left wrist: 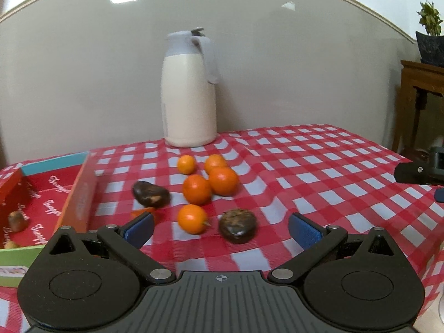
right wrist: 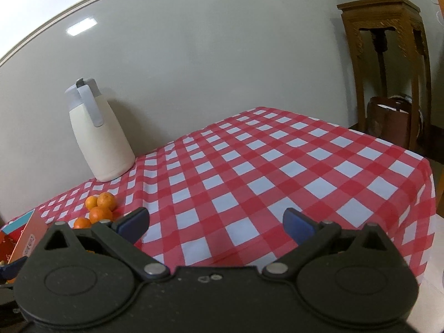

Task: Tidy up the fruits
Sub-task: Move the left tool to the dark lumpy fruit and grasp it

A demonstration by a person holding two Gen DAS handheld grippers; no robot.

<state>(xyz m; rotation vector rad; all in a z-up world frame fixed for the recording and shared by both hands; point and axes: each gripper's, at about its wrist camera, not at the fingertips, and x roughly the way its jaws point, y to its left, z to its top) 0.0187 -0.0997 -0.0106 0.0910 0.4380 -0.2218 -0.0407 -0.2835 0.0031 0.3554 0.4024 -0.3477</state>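
Several oranges point(left wrist: 196, 189) lie clustered on the checked tablecloth, with two dark brown fruits, one at left point(left wrist: 150, 194) and one nearer point(left wrist: 237, 225). My left gripper point(left wrist: 221, 229) is open, and the nearest orange point(left wrist: 192, 218) and the near dark fruit lie between its blue pads. A red box point(left wrist: 41, 202) at left holds a small brown fruit point(left wrist: 16, 220). My right gripper point(right wrist: 216, 222) is open and empty over bare cloth; the oranges point(right wrist: 101, 205) show at its far left.
A white thermos jug point(left wrist: 190, 91) stands behind the fruit by the wall. The table's right edge point(right wrist: 427, 183) drops off near a wooden stand point(right wrist: 385, 63). The right gripper's body point(left wrist: 419, 170) shows at the left view's right edge.
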